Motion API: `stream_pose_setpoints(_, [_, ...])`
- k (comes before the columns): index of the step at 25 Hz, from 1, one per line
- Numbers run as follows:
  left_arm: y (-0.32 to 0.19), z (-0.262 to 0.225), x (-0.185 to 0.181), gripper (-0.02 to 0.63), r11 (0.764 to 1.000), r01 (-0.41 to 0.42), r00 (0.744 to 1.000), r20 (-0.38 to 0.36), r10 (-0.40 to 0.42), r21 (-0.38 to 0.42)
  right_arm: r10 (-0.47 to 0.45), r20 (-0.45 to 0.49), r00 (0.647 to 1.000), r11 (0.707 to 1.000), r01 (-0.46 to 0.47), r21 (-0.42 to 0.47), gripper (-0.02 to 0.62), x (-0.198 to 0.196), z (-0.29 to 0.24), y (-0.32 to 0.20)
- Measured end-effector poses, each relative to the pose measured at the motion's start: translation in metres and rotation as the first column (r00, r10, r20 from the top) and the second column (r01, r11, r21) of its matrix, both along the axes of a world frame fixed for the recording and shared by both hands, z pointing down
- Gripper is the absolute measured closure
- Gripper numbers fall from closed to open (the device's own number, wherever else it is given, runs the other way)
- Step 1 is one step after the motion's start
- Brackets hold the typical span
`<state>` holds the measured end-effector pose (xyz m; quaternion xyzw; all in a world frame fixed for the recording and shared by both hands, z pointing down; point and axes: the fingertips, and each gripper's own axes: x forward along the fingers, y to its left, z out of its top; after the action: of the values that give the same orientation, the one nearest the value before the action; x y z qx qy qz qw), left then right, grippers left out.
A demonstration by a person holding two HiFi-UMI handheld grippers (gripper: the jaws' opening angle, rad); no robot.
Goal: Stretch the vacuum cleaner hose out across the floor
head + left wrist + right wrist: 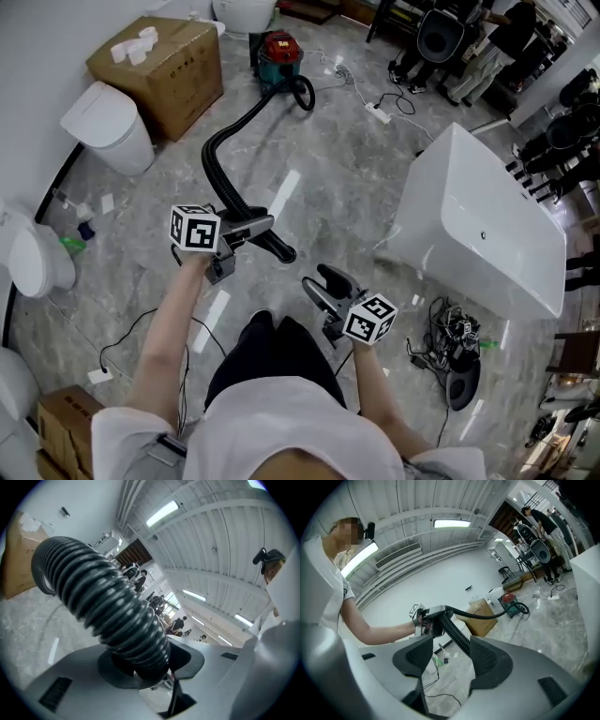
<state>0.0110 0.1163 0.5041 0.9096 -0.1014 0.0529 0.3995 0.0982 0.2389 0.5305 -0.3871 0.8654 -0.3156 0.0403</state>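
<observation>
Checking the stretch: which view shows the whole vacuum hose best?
Head view: the hose runs whole from the red vacuum past the left tool. Left gripper view shows only a close ribbed stretch; right gripper view shows it small and distant.

Floor (pixel 328 187): grey marble-pattern tile, glossy. Standing on it are a red vacuum cleaner (pixel 279 54) with the far stretch of its black hose (pixel 234 125), a large cardboard box (pixel 169 70), a white toilet (pixel 37 261) and a white bathtub (pixel 487 225). A white power strip (pixel 378 113) and a tangle of black cables (pixel 450 333) also lie on it.
</observation>
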Motion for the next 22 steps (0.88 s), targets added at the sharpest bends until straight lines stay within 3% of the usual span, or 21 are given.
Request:
stream_pose_setpoints(2, [0.014,0.011,0.003,0.443,0.997,-0.071,0.994,0.082,0.068,0.036,0.012,0.043,0.999,1.0,-0.012,-0.005,0.342,0.002,-0.006,-0.005])
stream_pose_setpoints(5, [0.037,0.027,0.006,0.443,0.977,-0.192,0.962,0.215,0.169,0.089,0.021,0.075,0.997,1.0,-0.02,-0.015,0.341,0.003,-0.009,-0.011])
stream_pose_setpoints(9, [0.066,0.047,0.011,0.443,0.934,-0.334,0.893,0.361,0.27,0.129,0.013,0.087,0.996,1.0,-0.011,-0.02,0.342,0.0,-0.011,-0.014])
stream_pose_setpoints(14, [0.09,0.059,0.02,0.443,0.856,-0.492,0.787,0.501,0.359,0.16,0.009,0.103,0.995,1.0,-0.007,-0.019,0.341,-0.001,-0.018,-0.02])
stream_pose_setpoints(16, [0.098,0.062,0.022,0.443,0.829,-0.534,0.753,0.538,0.377,0.167,0.007,0.119,0.993,1.0,-0.005,-0.015,0.341,-0.002,-0.022,-0.02])
stream_pose_setpoints(19, [0.106,0.068,0.024,0.443,0.802,-0.572,0.722,0.571,0.391,0.174,0.007,0.132,0.991,1.0,-0.006,-0.006,0.341,-0.003,-0.025,-0.02])
stream_pose_setpoints(22, [0.109,0.079,0.02,0.443,0.77,-0.615,0.668,0.63,0.396,0.169,0.017,0.148,0.989,1.0,-0.015,-0.009,0.341,0.0,-0.026,-0.022])
